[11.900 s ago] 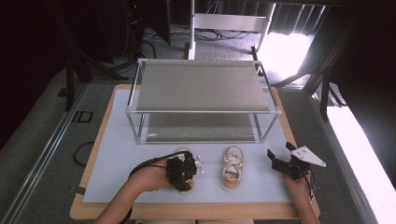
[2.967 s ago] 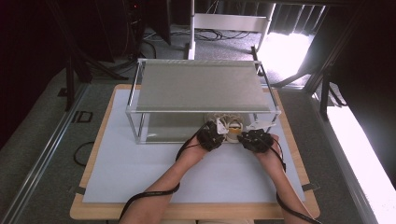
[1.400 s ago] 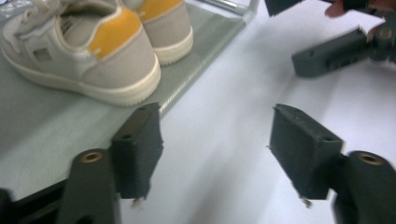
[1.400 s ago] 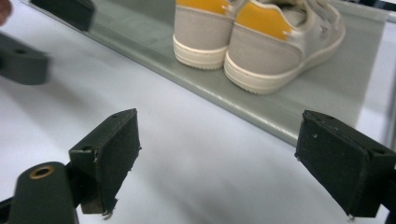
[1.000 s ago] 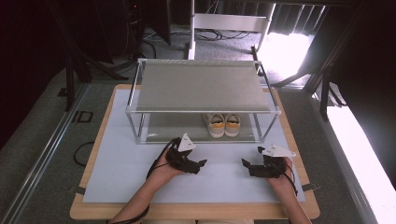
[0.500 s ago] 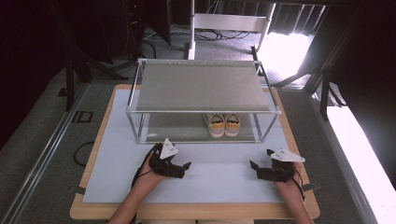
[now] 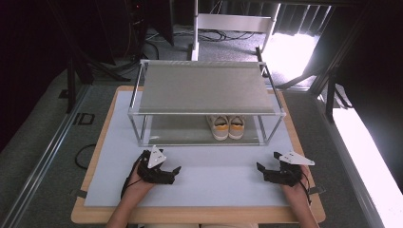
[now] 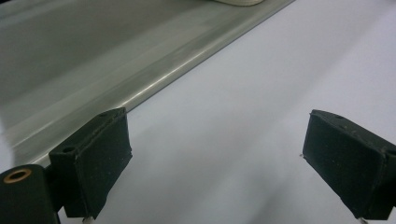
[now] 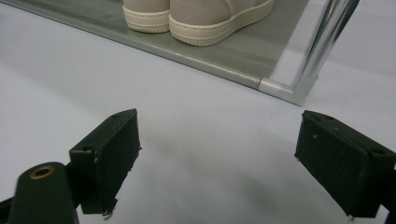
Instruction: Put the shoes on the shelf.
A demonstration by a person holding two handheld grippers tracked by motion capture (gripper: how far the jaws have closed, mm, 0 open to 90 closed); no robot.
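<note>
A pair of beige shoes with yellow tongues [image 7: 227,126] stands side by side on the lower shelf of a two-level metal rack [image 7: 204,113], toward its right end, heels facing me. The same heels [image 9: 205,14] appear at the top of the right gripper view, and a strip of sole [image 8: 238,2] at the top of the left gripper view. My left gripper [image 7: 175,174] rests low over the white mat in front of the rack's left half, open and empty [image 8: 233,158]. My right gripper [image 7: 261,172] sits near the rack's right front post, open and empty [image 9: 233,158].
The white mat [image 7: 214,185] covers a wooden table, with the rack across its far half. The rack's lower shelf edge [image 8: 154,70] and its right front post [image 9: 322,42] stand close ahead of the grippers. Dark floor, cables and stands surround the table.
Both grippers have drawn back from the rack toward the table's near edge and apart, open and empty. The shoes, earlier on the mat, stay on the lower shelf.
</note>
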